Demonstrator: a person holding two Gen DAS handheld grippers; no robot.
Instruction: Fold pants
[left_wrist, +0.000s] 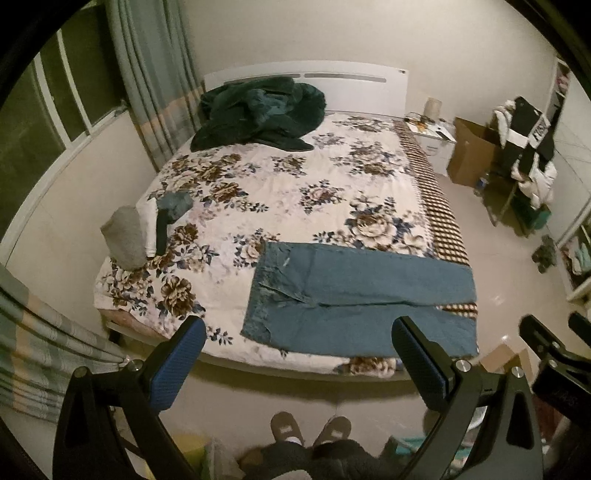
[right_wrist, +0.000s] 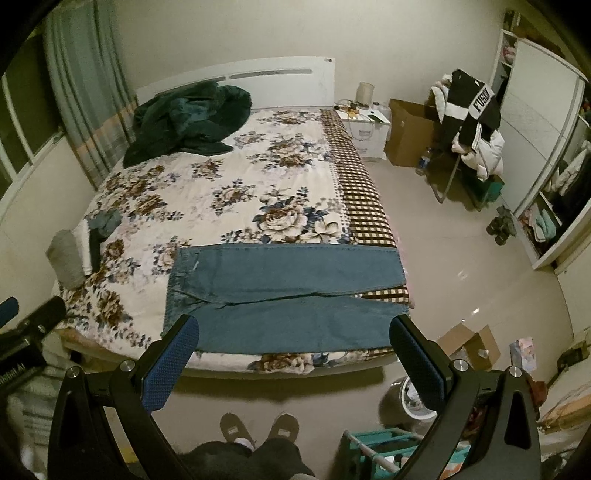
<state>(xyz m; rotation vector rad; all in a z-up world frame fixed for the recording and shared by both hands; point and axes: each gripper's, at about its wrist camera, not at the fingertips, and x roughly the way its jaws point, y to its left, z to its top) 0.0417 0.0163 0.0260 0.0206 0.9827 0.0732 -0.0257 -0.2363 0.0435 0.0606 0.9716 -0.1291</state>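
A pair of blue denim pants (left_wrist: 354, 295) lies flat across the near end of the bed, waistband to the left, both legs spread side by side and reaching the right edge. It also shows in the right wrist view (right_wrist: 288, 295). My left gripper (left_wrist: 299, 332) is open and empty, held above the floor in front of the bed, short of the pants. My right gripper (right_wrist: 295, 332) is open and empty too, level with the near leg, and its tip shows in the left wrist view (left_wrist: 550, 332).
The bed has a floral cover (left_wrist: 280, 184) with a dark green blanket (left_wrist: 258, 114) heaped at the headboard. Small folded clothes (left_wrist: 144, 229) sit at its left edge. A cardboard box (right_wrist: 410, 133), a chair piled with clothes (right_wrist: 472, 125) and a wardrobe (right_wrist: 535, 147) stand to the right. My slippered feet (right_wrist: 258, 428) are below.
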